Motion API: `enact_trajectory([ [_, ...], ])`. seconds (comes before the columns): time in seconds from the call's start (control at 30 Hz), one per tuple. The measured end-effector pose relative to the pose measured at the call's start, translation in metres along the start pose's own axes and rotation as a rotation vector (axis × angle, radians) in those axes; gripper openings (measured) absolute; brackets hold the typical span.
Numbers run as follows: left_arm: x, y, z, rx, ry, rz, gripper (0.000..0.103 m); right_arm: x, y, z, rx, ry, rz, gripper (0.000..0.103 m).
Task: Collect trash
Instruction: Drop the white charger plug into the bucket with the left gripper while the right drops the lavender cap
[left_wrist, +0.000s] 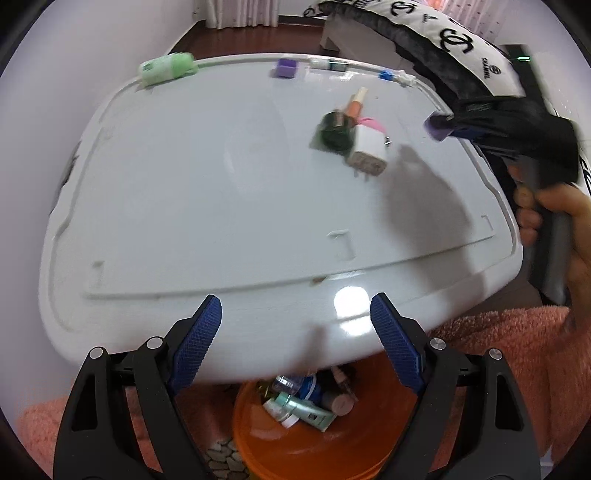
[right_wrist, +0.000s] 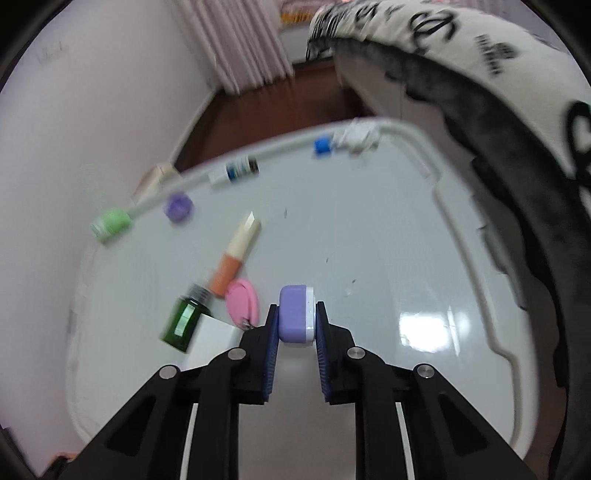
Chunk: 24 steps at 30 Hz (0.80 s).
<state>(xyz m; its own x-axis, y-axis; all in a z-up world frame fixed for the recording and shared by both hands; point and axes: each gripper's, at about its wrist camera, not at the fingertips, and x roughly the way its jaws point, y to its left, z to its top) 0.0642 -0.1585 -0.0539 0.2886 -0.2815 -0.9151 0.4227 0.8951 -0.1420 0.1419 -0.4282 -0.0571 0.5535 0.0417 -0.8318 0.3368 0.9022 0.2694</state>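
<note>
My right gripper (right_wrist: 296, 319) is shut on a small purple and white case (right_wrist: 295, 317), held above the white table (right_wrist: 369, 240); it also shows in the left wrist view (left_wrist: 437, 127) at the table's right edge. My left gripper (left_wrist: 295, 314) is open and empty over the table's near edge, above an orange bin (left_wrist: 369, 443) that holds several tubes and bottles. On the table lie a green bottle (right_wrist: 183, 321), an orange and cream tube (right_wrist: 236, 254), a pink oval item (right_wrist: 242, 301) and a white charger (left_wrist: 369, 153).
Along the table's far rim lie a light green bottle (left_wrist: 168, 68), a purple cap (left_wrist: 286, 68), a small labelled tube (left_wrist: 330, 64) and a blue-capped item (left_wrist: 393, 76). A black and white cushion (right_wrist: 517, 92) is at the right. A pink towel (left_wrist: 517, 350) lies below.
</note>
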Motion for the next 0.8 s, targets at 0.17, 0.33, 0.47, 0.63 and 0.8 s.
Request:
enact_trajectory([
  [0.17,0.032,-0.027,0.033,0.010,0.012,-0.078,0.081,-0.040,-0.008,-0.008,0.027,-0.088,0.088,0.019],
  [0.33,0.070,-0.040,0.075,-0.043,0.033,-0.062,0.081,-0.050,-0.007,-0.003,0.041,-0.121,0.160,0.019],
  [0.47,0.088,-0.052,0.100,-0.012,0.029,-0.005,0.081,-0.061,-0.018,0.004,0.083,-0.146,0.228,0.019],
  [0.63,0.107,-0.063,0.123,-0.006,0.038,0.040,0.081,-0.075,-0.019,0.006,0.082,-0.184,0.277,0.019],
  [0.8,0.111,-0.067,0.135,0.005,0.039,0.082,0.062,-0.073,-0.020,0.006,0.093,-0.174,0.291,0.019],
])
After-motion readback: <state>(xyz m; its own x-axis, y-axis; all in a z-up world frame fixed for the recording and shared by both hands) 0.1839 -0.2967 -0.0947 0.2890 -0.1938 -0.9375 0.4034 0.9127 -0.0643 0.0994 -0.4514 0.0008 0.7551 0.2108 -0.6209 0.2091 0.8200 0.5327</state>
